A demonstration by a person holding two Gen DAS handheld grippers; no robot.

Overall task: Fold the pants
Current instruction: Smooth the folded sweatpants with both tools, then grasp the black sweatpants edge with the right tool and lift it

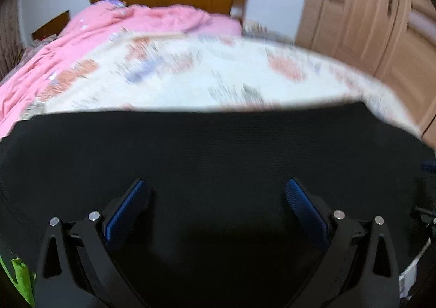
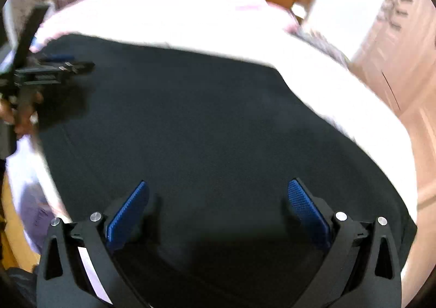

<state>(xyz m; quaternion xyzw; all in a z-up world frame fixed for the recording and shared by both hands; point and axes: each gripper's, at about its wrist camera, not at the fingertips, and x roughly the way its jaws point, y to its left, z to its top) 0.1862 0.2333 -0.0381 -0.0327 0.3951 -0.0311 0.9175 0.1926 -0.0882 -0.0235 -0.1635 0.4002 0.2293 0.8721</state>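
Flat black cloth pants point(image 1: 218, 150) lay on bed point(image 1: 190, 76). Left gripper point(image 1: 218, 196) and right gripper point(image 2: 218, 196) both hung apart, holding nothing. Likely between folds; next job: pinch pants edge.

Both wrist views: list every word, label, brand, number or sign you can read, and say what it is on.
Nothing can be read in either view.
Patterned bedsheet: its dark marks may be print, but motion blur makes them unreadable.
White tag at the lower right edge of the left wrist view: too small and blurred to read.
Black pants, left gripper, right gripper, wardrobe: no lettering visible.
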